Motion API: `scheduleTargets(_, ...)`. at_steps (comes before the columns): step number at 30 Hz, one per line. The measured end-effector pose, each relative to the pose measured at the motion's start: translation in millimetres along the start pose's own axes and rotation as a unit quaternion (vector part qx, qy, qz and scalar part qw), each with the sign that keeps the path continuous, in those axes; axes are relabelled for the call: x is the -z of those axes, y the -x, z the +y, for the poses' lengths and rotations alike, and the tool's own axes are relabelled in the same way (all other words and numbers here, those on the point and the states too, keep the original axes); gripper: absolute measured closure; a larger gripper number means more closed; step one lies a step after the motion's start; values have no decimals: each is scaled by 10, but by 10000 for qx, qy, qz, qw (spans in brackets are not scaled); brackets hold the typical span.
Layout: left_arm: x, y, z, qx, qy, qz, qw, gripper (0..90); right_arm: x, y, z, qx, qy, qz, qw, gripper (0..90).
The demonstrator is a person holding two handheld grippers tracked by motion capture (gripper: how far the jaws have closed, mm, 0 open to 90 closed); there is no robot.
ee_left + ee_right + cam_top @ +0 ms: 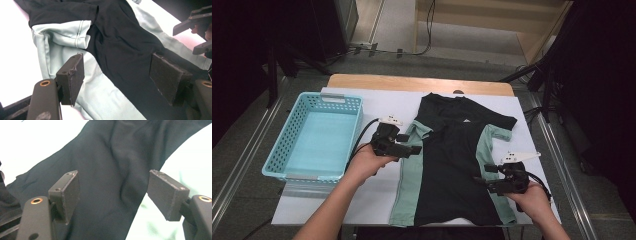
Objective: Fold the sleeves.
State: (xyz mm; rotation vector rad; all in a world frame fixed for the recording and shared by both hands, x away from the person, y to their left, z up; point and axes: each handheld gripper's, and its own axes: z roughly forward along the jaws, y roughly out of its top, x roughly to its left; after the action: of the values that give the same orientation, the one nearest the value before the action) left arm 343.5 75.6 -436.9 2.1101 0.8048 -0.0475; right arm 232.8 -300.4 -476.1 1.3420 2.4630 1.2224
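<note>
Turquoise basket [314, 135] appears from above; left hand-held gripper [116, 76] view shows shirt [120, 50].

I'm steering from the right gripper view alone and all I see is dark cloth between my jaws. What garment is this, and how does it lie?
Observer: It's a black T-shirt with mint-green side panels, spread flat on the white sheet that covers the table.
Operator: Where is the left gripper?
Observer: The left gripper is at the green sleeve on the person's left, with its jaws open.
Operator: Is there anything to put the shirt in?
Observer: Yes, a turquoise plastic basket stands at the sheet's left edge, with nothing in it.
</note>
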Motion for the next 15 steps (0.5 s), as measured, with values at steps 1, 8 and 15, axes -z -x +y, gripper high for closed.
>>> scheduleTargets(1,5,7,-16,-9,-14,39,10000,294,0,2,0,-3,3,-7,10000,247)
scheduleTargets(8,48,50,-102,-74,-86,46,9999,294,8,12,1,-59,-7,-13,10000,247)
scheduleTargets(15,110,75,-227,-110,-42,107,9999,294,28,32,9,-60,83,-22,9999,247)
